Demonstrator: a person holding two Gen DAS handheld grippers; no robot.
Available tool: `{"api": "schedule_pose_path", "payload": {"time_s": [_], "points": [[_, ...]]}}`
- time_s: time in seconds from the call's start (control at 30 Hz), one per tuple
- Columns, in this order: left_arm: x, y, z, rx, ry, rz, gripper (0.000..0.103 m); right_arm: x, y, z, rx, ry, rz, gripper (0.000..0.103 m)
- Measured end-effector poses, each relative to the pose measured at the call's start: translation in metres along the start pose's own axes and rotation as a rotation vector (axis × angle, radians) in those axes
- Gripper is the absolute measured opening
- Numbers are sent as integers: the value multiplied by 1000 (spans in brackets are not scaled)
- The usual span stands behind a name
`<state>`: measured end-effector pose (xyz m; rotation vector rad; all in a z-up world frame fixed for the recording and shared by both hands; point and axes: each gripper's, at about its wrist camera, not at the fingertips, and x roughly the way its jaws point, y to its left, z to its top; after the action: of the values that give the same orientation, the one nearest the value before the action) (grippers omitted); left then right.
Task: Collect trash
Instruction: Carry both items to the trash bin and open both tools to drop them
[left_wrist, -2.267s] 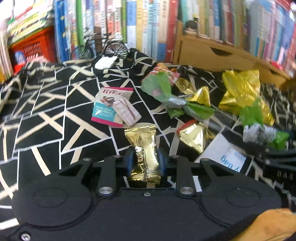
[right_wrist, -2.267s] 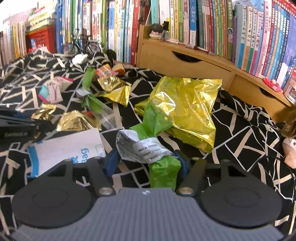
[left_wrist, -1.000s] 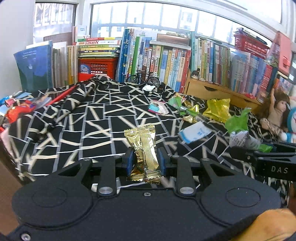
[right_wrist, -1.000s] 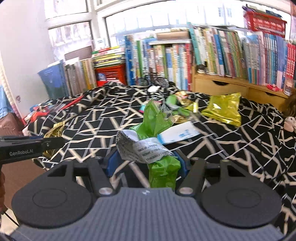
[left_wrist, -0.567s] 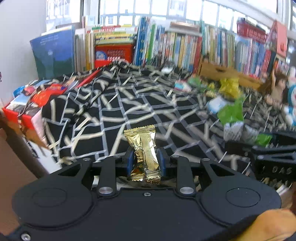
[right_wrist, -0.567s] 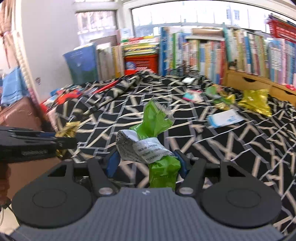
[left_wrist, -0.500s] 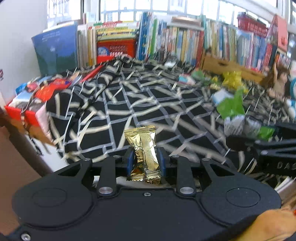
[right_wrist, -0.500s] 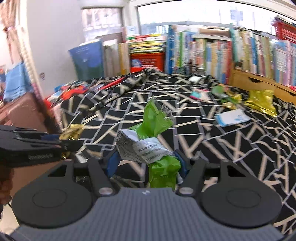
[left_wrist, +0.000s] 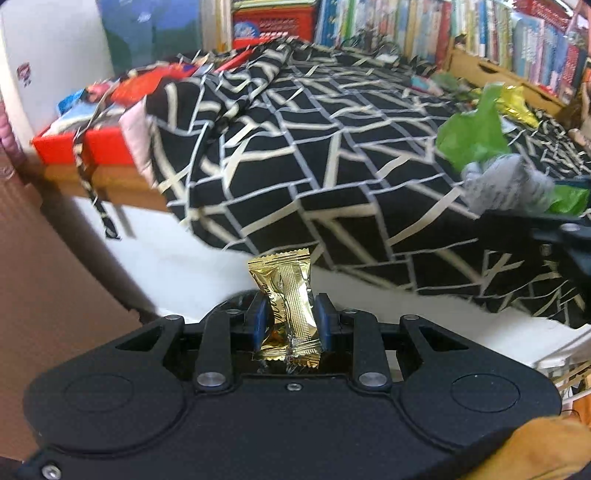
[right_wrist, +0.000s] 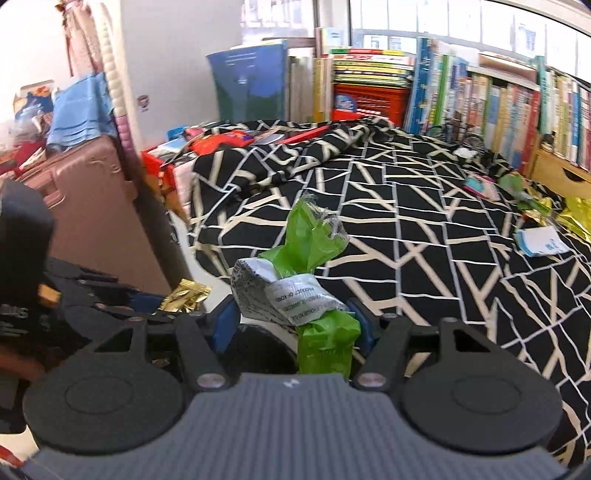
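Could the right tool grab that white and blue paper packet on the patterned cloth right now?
Probably not: the right tool is already shut on a crumpled green and grey wrapper, and the white and blue paper packet lies far off.

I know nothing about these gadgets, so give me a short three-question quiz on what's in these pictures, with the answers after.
1. True or false: the left hand-held gripper is empty.
2. Which piece of trash does the right hand-held gripper hold? A) a red box B) a crumpled green and grey wrapper C) a blue book
3. Fill in: the trash not yet collected lies on a black cloth patterned with pale ____.

Key
1. False: its blue pads clamp a gold candy wrapper.
2. B: the green and grey wrapper sits between its jaws.
3. Lines: the black cloth carries the gold bag and the white and blue packet near the bookshelf.
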<state>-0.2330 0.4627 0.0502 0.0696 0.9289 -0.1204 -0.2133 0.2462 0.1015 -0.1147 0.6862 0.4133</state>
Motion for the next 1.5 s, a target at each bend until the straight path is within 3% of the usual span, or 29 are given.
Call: {"api": "schedule_pose_path", "payload": {"time_s": [0.53,0.67,1.0,1.5], "points": [[26,18,-3,-53,48,33,27,19,19,6,-44,43,26,66],[28,20,-4,-61,50,48,41,20,20,7,-49,46,25,66],[25,31,-8,-87,50,82,47,26,25,6,-46,57,43,66],[4,55,-28,-158,46,155,49,81,50,-3,16,227,129,66]]}}
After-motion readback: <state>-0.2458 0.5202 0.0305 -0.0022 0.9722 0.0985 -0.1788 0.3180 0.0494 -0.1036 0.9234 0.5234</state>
